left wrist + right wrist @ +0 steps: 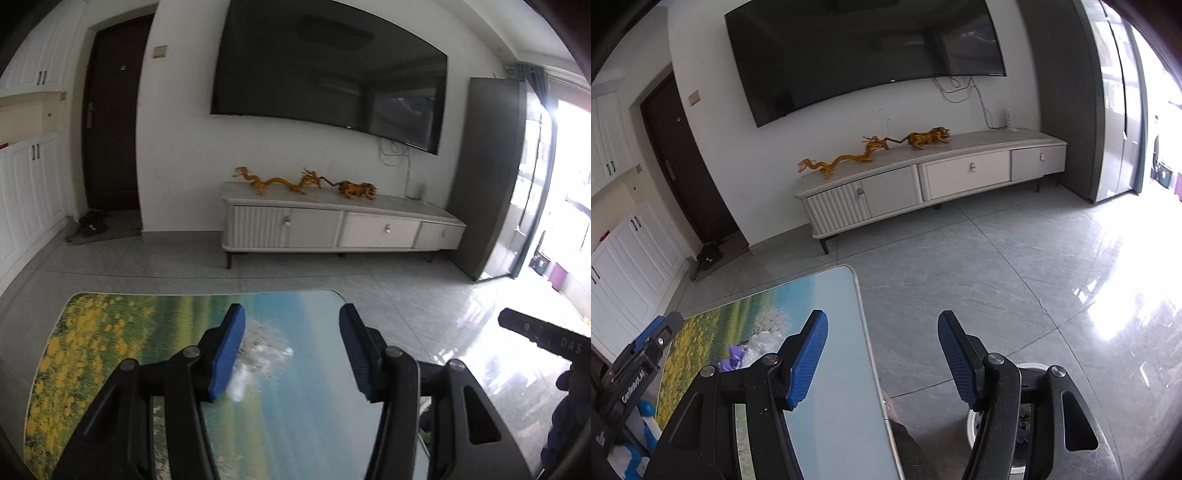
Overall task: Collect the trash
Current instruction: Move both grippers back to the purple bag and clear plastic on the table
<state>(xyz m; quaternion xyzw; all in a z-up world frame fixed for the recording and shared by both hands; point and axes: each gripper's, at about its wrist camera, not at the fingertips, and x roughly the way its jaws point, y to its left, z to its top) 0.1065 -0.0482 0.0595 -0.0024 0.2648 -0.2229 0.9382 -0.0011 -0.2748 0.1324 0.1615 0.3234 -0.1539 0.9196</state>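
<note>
Your left gripper (291, 347) hangs over the table (110, 332), a rounded-corner top printed with a meadow-and-sky scene. Jaws released, blue pads apart, nothing between them. The table's far edge runs just ahead of the fingertips; its far right corner curves off just right of the right pad. Beyond that edge, bare grey tiled floor (388, 273) lies open up to the white TV cabinet (332, 229) against the wall, with two golden dragon figures (280, 181) on top and a dark wall TV (332, 74) above.

Crumpled clear plastic wrap (255, 354) lies on the table mid-width, right beside the left pad and partly behind it in the left wrist view. Touching or not: cannot tell.

Your right gripper (882, 354) straddles the table's right long edge (868, 332): left pad over the tabletop, right pad over the floor. Jaws also released, empty. Wide glossy floor is free to the right and ahead. Below the right finger, close to the table's right edge, stands a white round bin (1030, 367) with some scraps inside, mostly hidden by the gripper.

From the right wrist view, the wrap (762, 345) sits left of the left pad, with a purple scrap (733, 356) next to it. A blue-and-white item (635, 432) lies near the table's near left corner, under the left gripper's body.
</note>
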